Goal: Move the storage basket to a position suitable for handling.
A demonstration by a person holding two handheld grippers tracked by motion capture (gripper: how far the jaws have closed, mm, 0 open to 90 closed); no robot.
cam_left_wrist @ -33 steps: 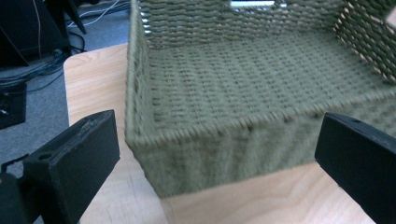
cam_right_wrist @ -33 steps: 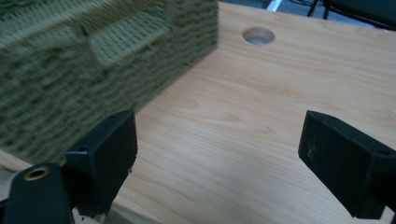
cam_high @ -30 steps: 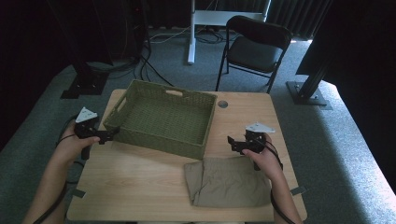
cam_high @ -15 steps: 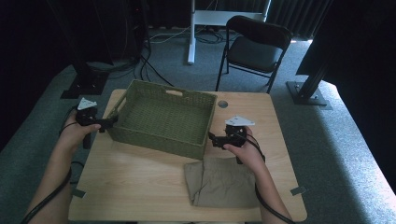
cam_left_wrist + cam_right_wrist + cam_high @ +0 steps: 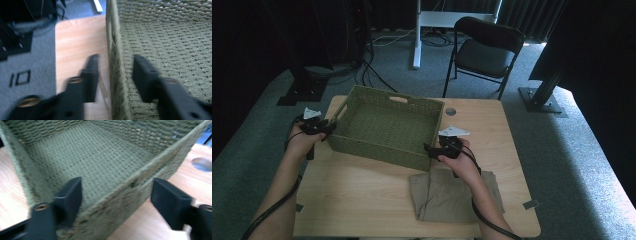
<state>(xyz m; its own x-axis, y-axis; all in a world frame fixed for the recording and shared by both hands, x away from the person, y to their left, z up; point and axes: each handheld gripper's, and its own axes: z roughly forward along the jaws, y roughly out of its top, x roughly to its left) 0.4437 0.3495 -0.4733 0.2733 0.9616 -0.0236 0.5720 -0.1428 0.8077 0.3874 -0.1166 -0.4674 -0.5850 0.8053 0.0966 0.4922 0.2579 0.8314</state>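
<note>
Around the worktop: cloth, chair and stands

A folded khaki cloth (image 5: 454,195) lies at the near right of the wooden worktop (image 5: 362,200), which has a round grommet hole (image 5: 450,111) by its far edge. Beyond it a black folding chair (image 5: 484,52) stands on grey carpet (image 5: 582,160), near a white desk leg (image 5: 416,35). Black cables (image 5: 372,65) trail at far left, and a black stand base (image 5: 542,100) sits at right.

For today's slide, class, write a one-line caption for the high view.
Two claws, left and right, straddle opposite walls of a green woven basket beside folded cloth.
</note>
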